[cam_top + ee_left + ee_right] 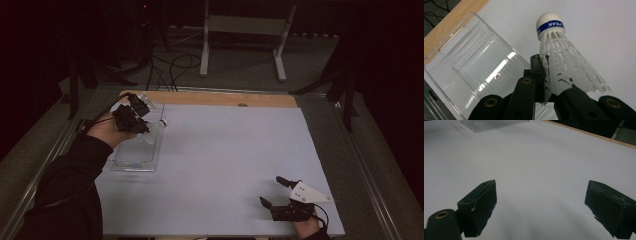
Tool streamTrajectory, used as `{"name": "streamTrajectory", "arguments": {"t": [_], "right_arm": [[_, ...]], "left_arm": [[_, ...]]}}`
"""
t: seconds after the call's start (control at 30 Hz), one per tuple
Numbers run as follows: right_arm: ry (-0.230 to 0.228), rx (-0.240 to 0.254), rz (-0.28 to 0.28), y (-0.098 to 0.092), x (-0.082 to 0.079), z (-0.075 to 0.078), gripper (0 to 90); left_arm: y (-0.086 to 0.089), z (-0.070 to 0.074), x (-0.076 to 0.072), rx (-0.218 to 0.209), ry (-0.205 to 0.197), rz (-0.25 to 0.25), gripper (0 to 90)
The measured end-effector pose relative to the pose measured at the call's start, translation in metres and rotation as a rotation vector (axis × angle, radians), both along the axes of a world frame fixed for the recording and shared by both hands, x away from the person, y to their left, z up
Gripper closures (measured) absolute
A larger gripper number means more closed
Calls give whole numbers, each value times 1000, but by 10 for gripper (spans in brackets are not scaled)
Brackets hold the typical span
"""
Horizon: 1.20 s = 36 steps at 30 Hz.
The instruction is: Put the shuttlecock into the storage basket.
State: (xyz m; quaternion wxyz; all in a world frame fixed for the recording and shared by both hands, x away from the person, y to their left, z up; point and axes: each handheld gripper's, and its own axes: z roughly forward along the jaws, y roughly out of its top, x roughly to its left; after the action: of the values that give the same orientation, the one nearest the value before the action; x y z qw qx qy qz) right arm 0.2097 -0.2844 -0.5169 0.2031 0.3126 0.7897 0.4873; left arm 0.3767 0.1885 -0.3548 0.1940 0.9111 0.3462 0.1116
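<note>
Overhead, in the high view, the left gripper [134,116] hangs above the far end of a clear plastic tray [131,165] that lies along the left edge of the white surface [225,165], and a white shuttlecock [156,126] sticks out of it toward the right. The right gripper [276,192] rests low at the near right corner, well apart from the tray, jaws spread wide with nothing between them. Beyond the wooden far edge [215,98] there are cables and a metal stand leg on the floor; none of it stands in the way.

Next, the left gripper view: the jaws are clamped on the skirt of the shuttlecock [564,65], with its cork cap and blue band pointing away and up. The tray [469,67] lies below and to the left, empty as far as I can see, so the shuttlecock is not yet over its middle. To place it well I judge the hand should carry it across the rim first, lower it close to the floor of the tray, then let go gently, since the light skirt could spring or roll. The raised rim is the one thing to clear.

Lastly, the right gripper view looks across bare surface [536,170] between its wide jaws, the tray's [491,124] edge far off.
</note>
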Motion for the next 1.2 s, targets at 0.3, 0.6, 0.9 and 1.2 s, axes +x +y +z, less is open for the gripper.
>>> {"name": "streamTrajectory", "arguments": {"t": [0.3, 0.6, 0.9, 1.2], "right_arm": [[2, -2, 3, 1, 0, 0, 102], [-2, -4, 2, 1, -1, 0, 102], [-1, -4, 3, 1, -1, 0, 102], [-1, -4, 5, 1, -1, 0, 103]], "left_arm": [[17, -6, 7, -16, -29, 117, 894], [28, -20, 11, -73, -50, 198, 893], [30, -37, 17, -90, -63, 257, 893], [30, -53, 22, -92, -74, 294, 893]]}}
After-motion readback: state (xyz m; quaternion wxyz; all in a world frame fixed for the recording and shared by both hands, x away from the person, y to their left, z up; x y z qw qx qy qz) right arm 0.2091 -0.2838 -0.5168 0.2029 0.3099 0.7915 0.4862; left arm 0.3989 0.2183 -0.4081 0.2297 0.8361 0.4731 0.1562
